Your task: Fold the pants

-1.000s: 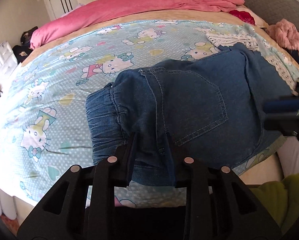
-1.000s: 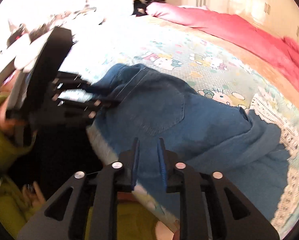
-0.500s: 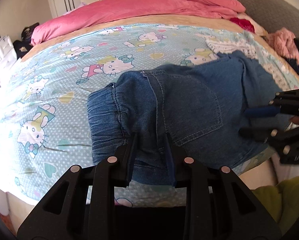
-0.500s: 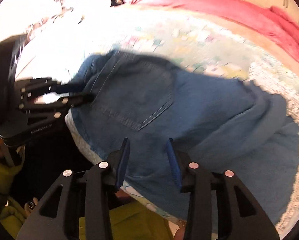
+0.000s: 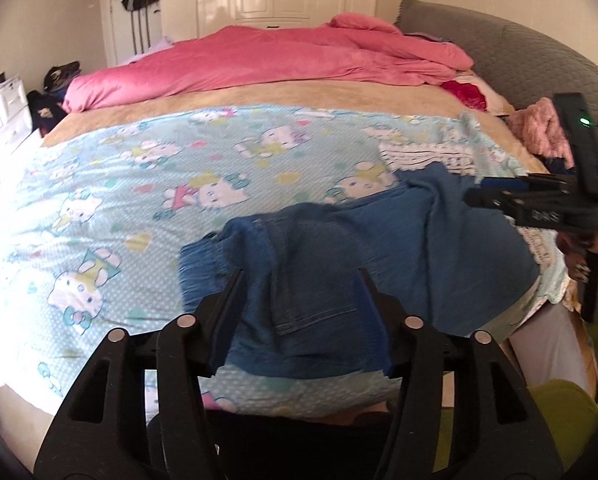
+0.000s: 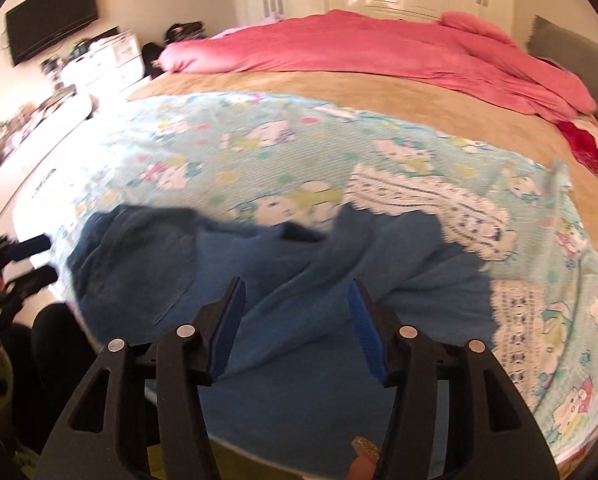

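Blue denim pants (image 5: 379,256) lie bunched on the cartoon-cat bedsheet (image 5: 139,184) near the bed's front edge, back pocket up. My left gripper (image 5: 301,280) hovers above the waist end. Its jaws are opening, and the cloth lies below them, not pinched. In the same view my right gripper (image 5: 495,196) reaches in from the right over the leg end. In the right wrist view the pants (image 6: 379,264) spread across the middle. The right gripper (image 6: 296,286) hangs over them with jaws opening and nothing pinched. The left gripper (image 6: 35,260) shows at the far left.
A pink duvet (image 5: 279,60) is heaped along the far side of the bed, with a grey headboard (image 5: 519,52) on the right. A pink fluffy garment (image 5: 539,132) lies near the right edge. White drawers (image 5: 3,108) stand to the left. A lace-edged cloth (image 6: 439,200) lies beside the pants.
Both grippers went from pinching the pants to spread jaws. The left one lifted off the waist end. The right one swung toward the leg end, and the pants lie flatter.
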A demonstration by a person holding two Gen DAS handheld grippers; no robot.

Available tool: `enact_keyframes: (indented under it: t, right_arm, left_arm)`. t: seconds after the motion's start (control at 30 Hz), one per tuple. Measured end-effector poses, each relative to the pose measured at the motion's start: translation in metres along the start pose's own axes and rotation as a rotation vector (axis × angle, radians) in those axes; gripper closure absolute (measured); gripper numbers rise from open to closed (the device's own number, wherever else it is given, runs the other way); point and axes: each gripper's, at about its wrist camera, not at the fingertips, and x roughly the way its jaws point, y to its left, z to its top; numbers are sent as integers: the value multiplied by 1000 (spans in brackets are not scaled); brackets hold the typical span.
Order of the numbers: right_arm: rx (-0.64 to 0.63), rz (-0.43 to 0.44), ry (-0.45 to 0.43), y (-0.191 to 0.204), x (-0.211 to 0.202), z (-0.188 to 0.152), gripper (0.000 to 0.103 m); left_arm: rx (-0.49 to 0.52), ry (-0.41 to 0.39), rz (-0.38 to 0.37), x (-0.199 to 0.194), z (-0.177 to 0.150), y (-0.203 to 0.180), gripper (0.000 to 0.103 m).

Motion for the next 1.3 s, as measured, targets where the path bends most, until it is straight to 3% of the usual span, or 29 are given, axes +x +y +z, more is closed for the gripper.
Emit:
enact_keyframes:
  t: [0.3, 0.57, 0.63, 0.8, 1.03, 1.07, 1.1, 1.2, 1.3]
  right_arm:
    - [40, -67, 27, -32, 25, 28, 51]
    - [31, -51, 86, -40, 88, 72, 51]
    - [21, -92, 113, -41, 109, 81, 51]
    - [15, -153, 159, -46, 151, 96, 51]
    - [72, -150, 186, -59, 182, 102, 51]
    - [72, -150, 183, -60, 182, 103, 53]
    - [74, -162, 174, -63, 181, 102, 68]
    - [129, -114, 144, -77, 170, 101, 94]
    - [148, -122, 93, -86, 148, 97, 94]
  left_arm:
    - [12, 88, -156, 43, -1, -44, 51]
    - [38, 172, -260, 87, 2, -76, 51]
    - [36, 189, -282, 98, 5, -81, 51]
    - [38, 220, -313, 119, 12, -93, 51]
    - [34, 246, -313, 135, 10, -98, 51]
    - [33, 247, -315, 136, 10, -97, 51]
    - [33, 245, -315, 136, 10, -98, 51]
    - [36, 242, -313, 137, 9, -100, 51]
    - [37, 240, -311, 137, 9, -100, 51]
